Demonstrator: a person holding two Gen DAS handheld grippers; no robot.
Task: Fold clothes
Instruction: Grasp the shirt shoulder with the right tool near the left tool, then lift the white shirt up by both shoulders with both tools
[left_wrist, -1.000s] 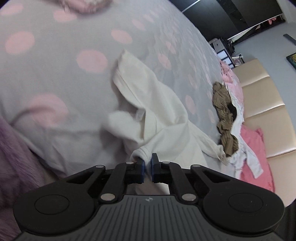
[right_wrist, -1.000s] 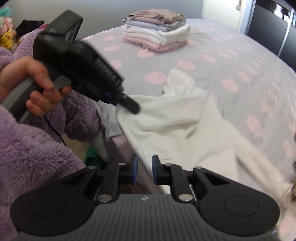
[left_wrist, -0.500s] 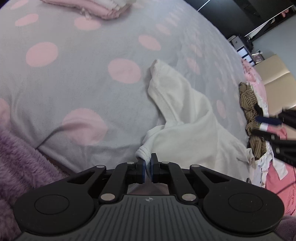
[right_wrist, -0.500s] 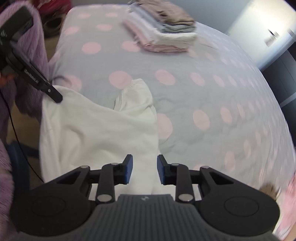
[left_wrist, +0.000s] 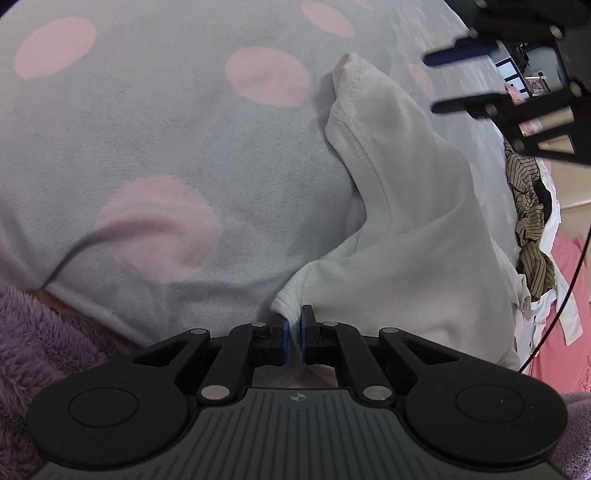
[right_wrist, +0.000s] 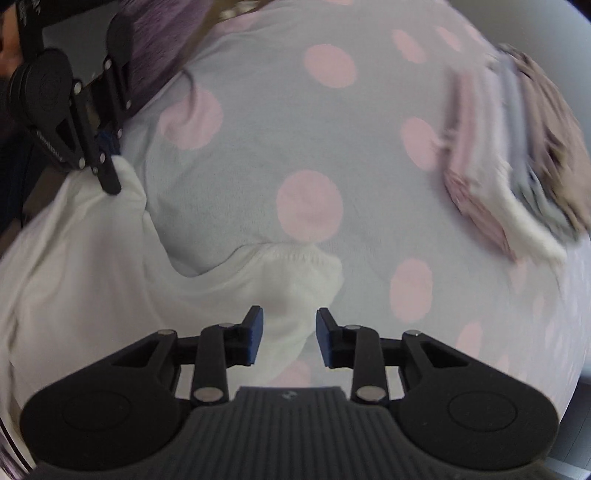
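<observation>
A bed (left_wrist: 155, 155) covered in grey fleece with large pink dots fills both views. Across its near part lies a white garment (left_wrist: 417, 258), spread loosely rather than flat. In the left wrist view its long axis runs from the near edge of the bed, by the left hand-held gripper (left_wrist: 293, 334), up and away toward a hemmed end (left_wrist: 354, 85) that points at the far side of the bed; a raised fold runs along that line. In the right wrist view the same garment (right_wrist: 85, 280) stretches from the lower left toward the middle, ending in a ribbed cuff-like end (right_wrist: 306, 266) that points right.

A stack of folded clothes (right_wrist: 517, 155) — pink, white, grey and brown layers, blurred — sits on the bed well apart from the white garment. At the right edge of the left wrist view, a brown striped garment (left_wrist: 528, 221) and pink clothing (left_wrist: 565, 295) lie in a loose heap beyond the white one.

A purple fleece sleeve (left_wrist: 33, 332) shows at the lower left.

The left hand-held gripper is clenched on a rolled white edge of the garment, pads pressed onto the cloth. The right hand-held gripper (right_wrist: 289, 334) has just been opening its jaws; they stand apart over the ribbed end, with white cloth showing between the pads but not pressed by them.
</observation>
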